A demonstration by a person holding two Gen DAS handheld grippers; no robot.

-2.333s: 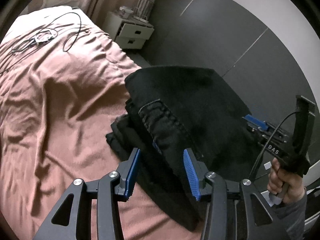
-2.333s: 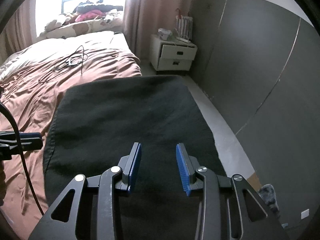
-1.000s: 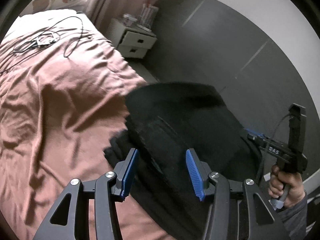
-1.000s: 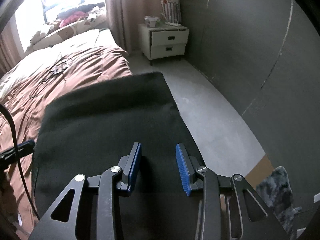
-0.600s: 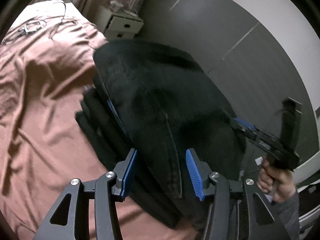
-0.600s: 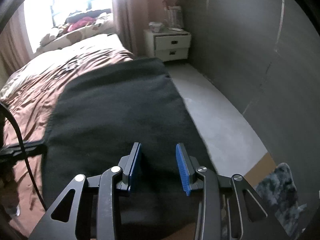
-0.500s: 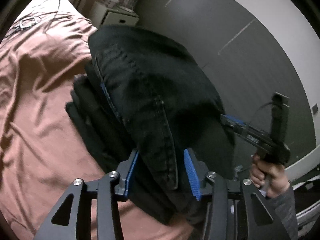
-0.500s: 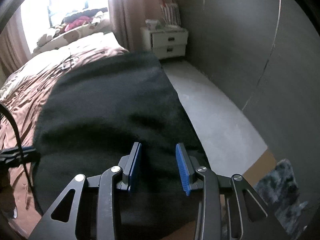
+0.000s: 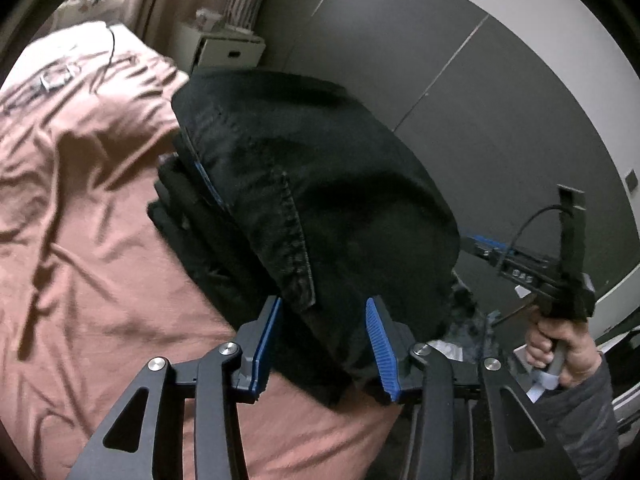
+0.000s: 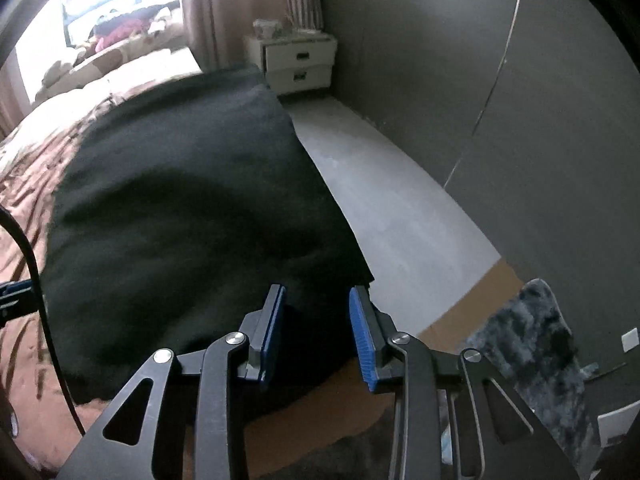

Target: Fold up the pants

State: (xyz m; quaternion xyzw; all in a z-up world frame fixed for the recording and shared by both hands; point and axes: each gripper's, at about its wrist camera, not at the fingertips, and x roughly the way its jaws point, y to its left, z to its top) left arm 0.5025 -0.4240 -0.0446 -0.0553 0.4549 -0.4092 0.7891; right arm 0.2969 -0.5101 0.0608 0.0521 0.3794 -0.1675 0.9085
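Change noted: against the earlier frames the upper layer of the black pants (image 9: 320,184) has swung further over the stack and now covers most of it — a stitched seam that lay nearer the far side sits close to the left gripper (image 9: 322,338).
Meaning for the task: in my judgement this is the late part of a fold; the top layer is carried over but not yet laid flat (it bulges and is blurred, so likely in motion).
Location of the pants: on the near right corner of the pink bedspread (image 9: 80,240), beside the grey floor (image 10: 400,208); lower folded layers show on the left under the top flap.
Left gripper: jaws spread, blue pads either side of the near edge of the cloth; no pinch is visible.
Right gripper (image 10: 316,330): jaws likewise apart, with the near hem of the pants between or under them — whether the pads touch cloth I cannot tell.
Long axis: runs away from both cameras, from the near hem toward the white nightstand (image 10: 298,62) at the far wall.
Pointing: the rounded far end faces the nightstand; which end is waistband I cannot tell.
Other items: a cable (image 9: 52,80) lies on the bedspread, well apart from the pants.
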